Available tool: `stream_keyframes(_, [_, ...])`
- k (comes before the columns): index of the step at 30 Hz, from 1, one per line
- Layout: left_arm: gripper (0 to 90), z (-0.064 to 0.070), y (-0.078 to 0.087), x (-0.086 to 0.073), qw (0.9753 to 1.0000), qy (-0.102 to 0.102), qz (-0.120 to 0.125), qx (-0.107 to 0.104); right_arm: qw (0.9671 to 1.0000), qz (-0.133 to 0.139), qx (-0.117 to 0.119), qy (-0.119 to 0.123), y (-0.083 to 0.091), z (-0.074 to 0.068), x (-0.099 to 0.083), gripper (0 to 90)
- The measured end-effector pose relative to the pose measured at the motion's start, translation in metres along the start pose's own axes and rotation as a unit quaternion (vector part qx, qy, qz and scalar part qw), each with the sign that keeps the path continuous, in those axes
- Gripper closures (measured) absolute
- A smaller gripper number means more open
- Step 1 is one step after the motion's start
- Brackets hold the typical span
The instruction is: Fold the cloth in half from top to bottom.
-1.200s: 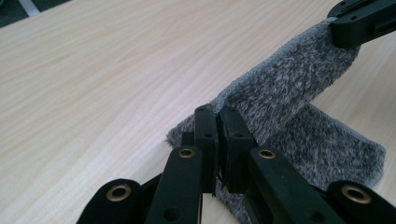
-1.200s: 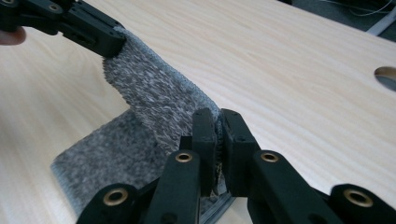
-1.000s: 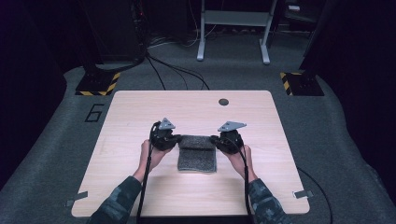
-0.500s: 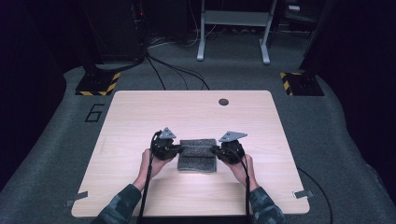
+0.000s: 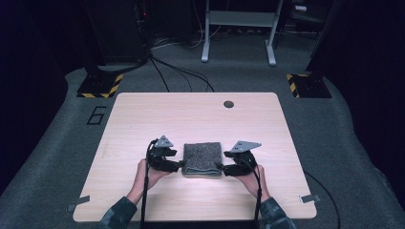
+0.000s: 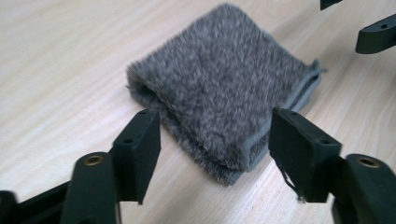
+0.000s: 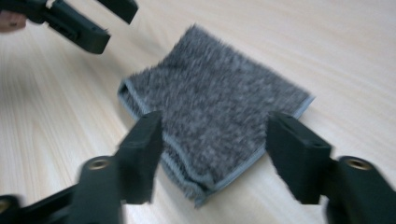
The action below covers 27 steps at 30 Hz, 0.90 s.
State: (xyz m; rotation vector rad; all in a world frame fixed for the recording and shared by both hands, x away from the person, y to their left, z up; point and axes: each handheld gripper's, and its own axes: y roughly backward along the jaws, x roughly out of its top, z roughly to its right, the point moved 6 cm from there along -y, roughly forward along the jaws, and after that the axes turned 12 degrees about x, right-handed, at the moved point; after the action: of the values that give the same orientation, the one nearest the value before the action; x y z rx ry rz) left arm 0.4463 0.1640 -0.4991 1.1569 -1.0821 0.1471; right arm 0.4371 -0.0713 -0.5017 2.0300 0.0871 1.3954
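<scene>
Cloth [image 5: 203,158] dead centre for me, a grey fuzzy folded square lying flat on the pale wooden tabletop [image 5: 143,114], a little below the middle of the high view. My left claw [image 5: 180,164] sits at the cloth's left edge and my right claw [image 5: 220,166] at its right edge, both low on the tabletop with the cloth between them.

Looking along the left claw [image 6: 215,140] in its own view, the jaws are spread wide, one either side of the near corner of the cloth [image 6: 224,88]. That corner pokes down into the gap, and I see a fold and a grey stitched hem along the edge on the right of the frame. Nothing pinched there. The other claw's black tips [image 6: 376,35] peek in at the upper right.

Right gripper view now: right claw [image 7: 212,140] also wide apart, straddling the near corner of the cloth [image 7: 215,98], which lies at a diagonal with its pale hem running along the lower edges. Jaws are clear of the fabric on both sides as far as I can make out; the picture is a bit blurred. Left claw's tips [image 7: 84,23] are at the upper left of that frame.

One dark round hole [image 5: 229,104] sits near the tabletop's far edge, well apart from the cloth.
</scene>
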Motion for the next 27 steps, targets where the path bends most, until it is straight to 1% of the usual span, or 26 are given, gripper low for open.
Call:
stream_keyframes(2, [29.5, -0.002, -0.003, 0.005, 1.0000, -0.002, 0.000, 0.009, 0.9999, 0.008, -0.007, -0.004, 0.001, 0.005, 0.006, 27.6])
stream_keyframes(3, [29.4, -0.001, -0.007, 0.007, 1.0000, 0.002, -0.003, 0.008, 0.9998, 0.014, -0.010, -0.009, 0.000, 0.007, 0.010, 25.1])
stream_keyframes(4, [29.2, -0.002, -0.013, 0.009, 0.9998, -0.006, -0.007, 0.015, 0.9997, 0.017, -0.010, -0.012, -0.004, 0.010, 0.012, 23.4])
stream_keyframes(5, [28.7, -0.002, -0.020, 0.009, 0.9998, -0.006, -0.013, 0.017, 0.9997, 0.017, -0.014, -0.013, -0.009, 0.013, 0.014, 22.4])
stream_keyframes(6, [28.7, -0.001, -0.028, 0.009, 0.9997, -0.001, -0.018, 0.014, 0.9996, 0.011, -0.020, -0.015, -0.014, 0.016, 0.014, 21.5])
stream_keyframes(7, [28.3, -0.002, -0.035, 0.009, 0.9996, -0.002, -0.021, 0.020, 0.9995, 0.007, -0.023, -0.019, -0.020, 0.018, 0.014, 20.4])
stream_keyframes(8, [28.0, -0.002, -0.041, 0.008, 0.9995, 0.001, -0.023, 0.020, 0.9996, 0.002, -0.020, -0.020, -0.026, 0.020, 0.013, 18.8])
stream_keyframes(9, [27.5, -0.004, -0.046, 0.008, 0.9995, 0.006, -0.026, 0.016, 0.9995, -0.005, -0.023, -0.022, -0.033, 0.022, 0.011, 16.9])
stream_keyframes(10, [26.9, -0.006, -0.051, 0.009, 0.9994, 0.012, -0.026, 0.020, 0.9994, -0.011, -0.021, -0.026, -0.039, 0.023, 0.009, 16.4])
stream_keyframes(11, [26.9, -0.007, -0.056, 0.009, 0.9992, 0.015, -0.028, 0.025, 0.9994, -0.017, -0.014, -0.028, -0.045, 0.024, 0.008, 16.2])
stream_keyframes(12, [27.4, -0.010, -0.060, 0.008, 0.9989, 0.014, -0.031, 0.030, 0.9993, -0.026, -0.014, -0.024, -0.051, 0.026, 0.006, 16.0])
stream_keyframes(13, [27.6, -0.011, -0.064, 0.009, 0.9988, 0.022, -0.030, 0.032, 0.9989, -0.034, -0.013, -0.030, -0.056, 0.027, 0.004, 15.4])
stream_keyframes(14, [28.0, -0.012, -0.067, 0.008, 0.9985, 0.019, -0.036, 0.037, 0.9987, -0.041, -0.009, -0.028, -0.060, 0.029, 0.002, 15.3])
stream_keyframes(15, [28.4, -0.014, -0.070, 0.007, 0.9980, 0.010, -0.042, 0.045, 0.9984, -0.047, -0.011, -0.030, -0.064, 0.031, 0.001, 15.0])
stream_keyframes(17, [28.8, -0.016, -0.075, 0.006, 0.9969, 0.005, -0.050, 0.060, 0.9978, -0.059, -0.017, -0.027, -0.069, 0.035, -0.002, 14.6])
stream_keyframes(18, [29.0, -0.018, -0.077, 0.005, 0.9964, 0.006, -0.054, 0.065, 0.9974, -0.062, -0.019, -0.030, -0.071, 0.036, -0.003, 14.4])
stream_keyframes(19, [29.3, -0.019, -0.079, 0.004, 0.9959, 0.002, -0.058, 0.069, 0.9973, -0.064, -0.019, -0.030, -0.073, 0.037, -0.004, 14.0])
stream_keyframes(20, [29.2, -0.019, -0.081, 0.003, 0.9955, 0.004, -0.060, 0.073, 0.9969, -0.069, -0.019, -0.032, -0.075, 0.037, -0.005, 13.8])
stream_keyframes(22, [29.1, -0.020, -0.085, 0.001, 0.9952, 0.006, -0.063, 0.075, 0.9967, -0.073, -0.021, -0.027, -0.077, 0.037, -0.007, 13.4])
stream_keyframes(23, [28.4, -0.021, -0.086, 0.001, 0.9951, 0.005, -0.064, 0.075, 0.9963, -0.076, -0.021, -0.033, -0.077, 0.037, -0.008, 13.3])
stream_keyframes(24, [28.0, -0.022, -0.086, 0.001, 0.9953, 0.009, -0.062, 0.073, 0.9964, -0.076, -0.021, -0.031, -0.077, 0.037, -0.009, 13.3])
stream_keyframes(25, [27.4, -0.022, -0.085, 0.001, 0.9954, 0.010, -0.060, 0.074, 0.9964, -0.078, -0.023, -0.025, -0.076, 0.037, -0.008, 13.0])
stream_keyframes(26, [26.6, -0.022, -0.083, 0.002, 0.9956, 0.017, -0.055, 0.074, 0.9964, -0.077, -0.028, -0.023, -0.075, 0.037, -0.008, 12.5])
stream_keyframes(27, [26.1, -0.021, -0.079, 0.003, 0.9961, 0.019, -0.051, 0.070, 0.9967, -0.073, -0.030, -0.021, -0.074, 0.035, -0.007, 12.5])
